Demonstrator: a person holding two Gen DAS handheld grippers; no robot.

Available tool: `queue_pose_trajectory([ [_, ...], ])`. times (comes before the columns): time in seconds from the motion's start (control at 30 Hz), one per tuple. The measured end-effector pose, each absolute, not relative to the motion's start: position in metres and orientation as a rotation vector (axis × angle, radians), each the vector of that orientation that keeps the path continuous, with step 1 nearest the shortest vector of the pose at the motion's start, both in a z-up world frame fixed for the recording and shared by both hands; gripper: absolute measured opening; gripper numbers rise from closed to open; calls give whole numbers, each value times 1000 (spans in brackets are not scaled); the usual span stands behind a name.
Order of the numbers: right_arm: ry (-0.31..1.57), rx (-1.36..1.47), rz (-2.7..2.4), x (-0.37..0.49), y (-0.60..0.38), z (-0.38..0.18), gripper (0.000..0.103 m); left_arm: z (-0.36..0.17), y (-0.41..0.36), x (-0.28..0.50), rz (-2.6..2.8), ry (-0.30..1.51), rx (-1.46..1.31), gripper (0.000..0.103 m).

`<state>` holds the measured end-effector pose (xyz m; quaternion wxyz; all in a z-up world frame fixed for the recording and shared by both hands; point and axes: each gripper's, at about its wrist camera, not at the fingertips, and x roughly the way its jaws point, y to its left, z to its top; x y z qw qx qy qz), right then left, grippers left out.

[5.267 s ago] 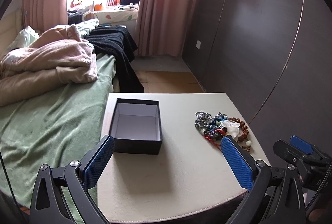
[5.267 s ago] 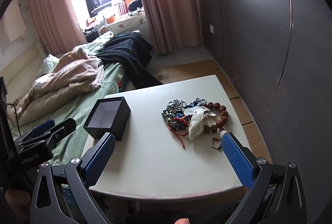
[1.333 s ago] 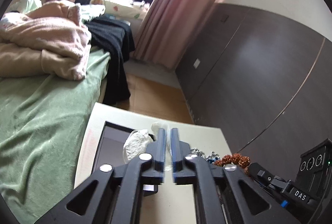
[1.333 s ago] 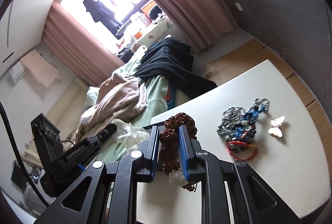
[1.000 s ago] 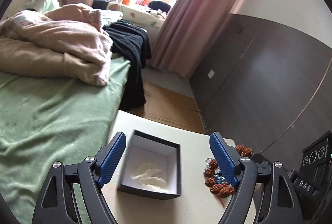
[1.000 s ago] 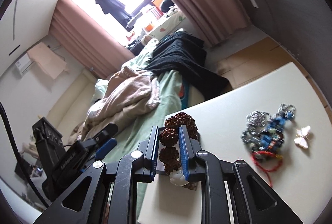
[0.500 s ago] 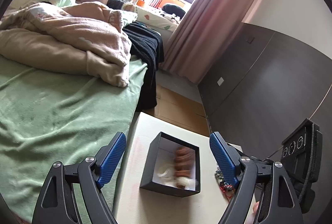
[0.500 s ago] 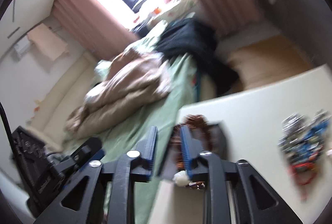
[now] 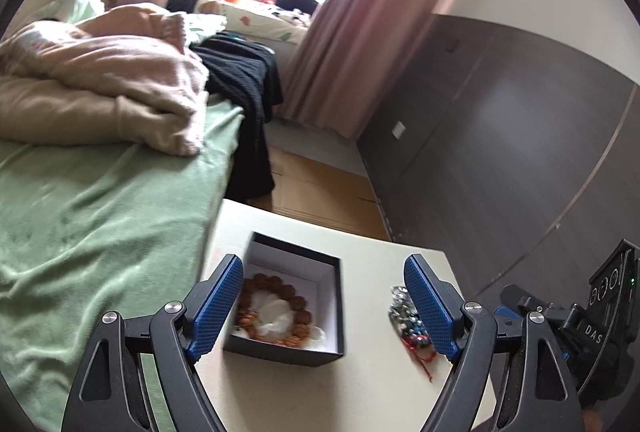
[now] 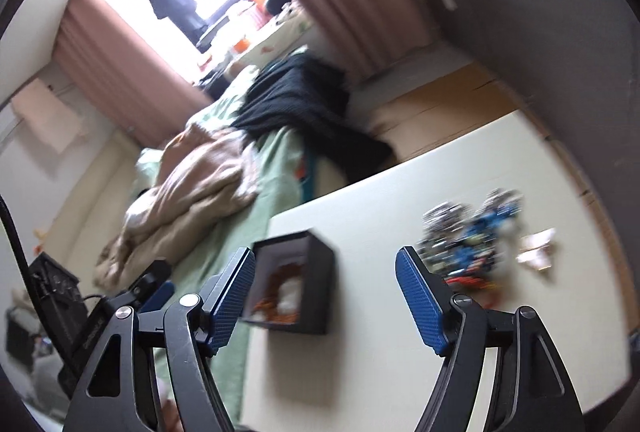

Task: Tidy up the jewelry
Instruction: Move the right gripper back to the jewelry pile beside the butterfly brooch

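A black open box (image 9: 332, 272) sits on the cream table (image 9: 360, 392); it also shows in the right wrist view (image 10: 316, 288). Inside lie a brown bead bracelet (image 9: 298, 302) and a white piece (image 9: 274, 312). A pile of blue, silver and red jewelry (image 10: 468, 236) lies right of the box, partly hidden in the left wrist view (image 9: 404, 316). A white butterfly piece (image 10: 538, 242) lies beside the pile. My left gripper (image 9: 324, 308) is open above the box. My right gripper (image 10: 326, 298) is open and empty above the table.
A bed with a green sheet (image 9: 100, 224), beige blankets (image 9: 100, 84) and black clothing (image 9: 244, 80) lies left of the table. A dark panelled wall (image 9: 500, 152) stands to the right. Pink curtains (image 9: 360, 32) hang at the back.
My right gripper opened and dropped the brown bead bracelet into the box, then pulled back. My left gripper stays open; the box now holds the bracelet and the white piece.
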<state>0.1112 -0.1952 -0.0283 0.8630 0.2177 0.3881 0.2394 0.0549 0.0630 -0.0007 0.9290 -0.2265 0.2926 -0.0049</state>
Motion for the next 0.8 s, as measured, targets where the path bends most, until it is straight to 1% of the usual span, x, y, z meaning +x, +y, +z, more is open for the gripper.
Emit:
queue_pose_trajectory([
  [0.6,894,574,303,87,-281,-54,73,-19,-41,76,-165,683,-336,83],
  [0.63,898,581,292,86,-286,-56,73,-21,-47,77,-177,690,-329,81],
  [0.77,915,638,227,84,-313,-61,73,-33,-69,85,-252,749,-343,66],
  [0.8,914,651,215,85,-318,-62,73,-37,-76,87,-270,766,-350,64],
])
